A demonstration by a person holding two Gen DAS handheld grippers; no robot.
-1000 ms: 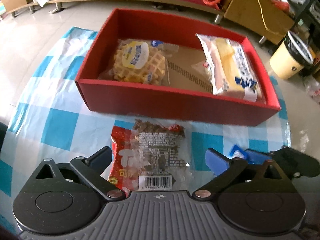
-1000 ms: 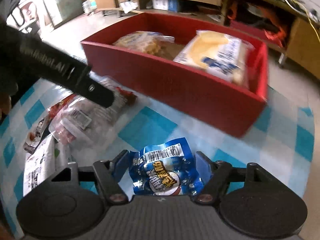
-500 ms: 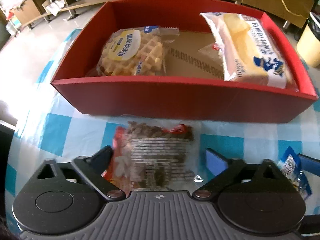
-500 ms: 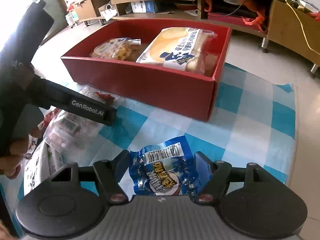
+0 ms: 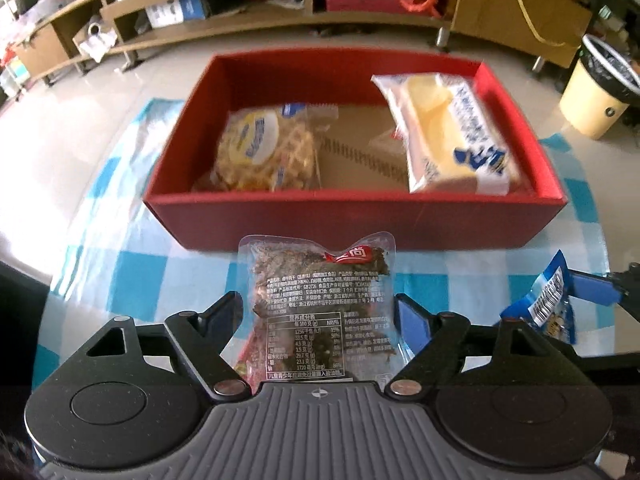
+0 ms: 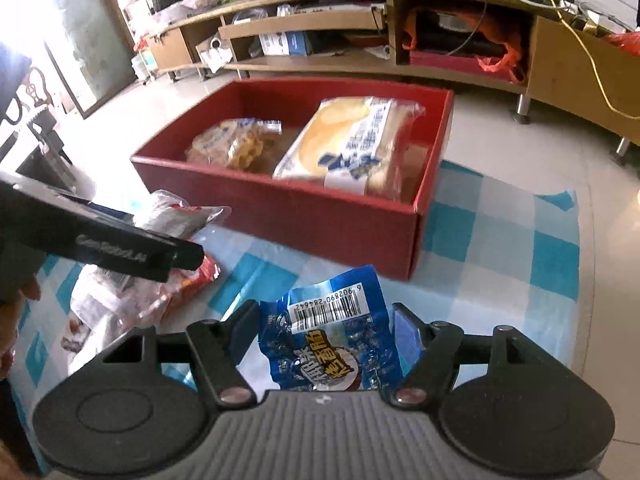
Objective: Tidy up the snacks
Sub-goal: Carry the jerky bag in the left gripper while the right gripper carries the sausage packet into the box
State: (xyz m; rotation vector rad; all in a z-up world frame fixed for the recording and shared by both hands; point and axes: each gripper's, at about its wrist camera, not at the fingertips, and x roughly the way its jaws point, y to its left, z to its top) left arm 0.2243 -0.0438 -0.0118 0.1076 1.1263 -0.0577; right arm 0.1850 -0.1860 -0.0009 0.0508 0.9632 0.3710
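1. The left gripper has its jaws closing on a clear plastic packet of dark dried meat with a red label and a printed nutrition panel. The packet sits between the fingers and looks lifted clear of the blue-and-white checked cloth on the worktop, just in front of the red cardboard box. The film is slick and crinkly; if the pads catch only a side seam, I judge the packet could slide out or swing on the way to the box.

2. The box's near wall stands between both packets and the free cardboard floor between the round waffle in a clear wrapper and the long yellow bread in a white-and-blue wrapper. A low carry could knock a dangling packet against that wall.

3. The right gripper is partly closed on a blue foil snack packet with a white barcode patch, which bulges between the pads. Its top flops forward, so a fast swing could work it loose.

4. Both grippers hover near each other, and heading for the same gap risks a collision.
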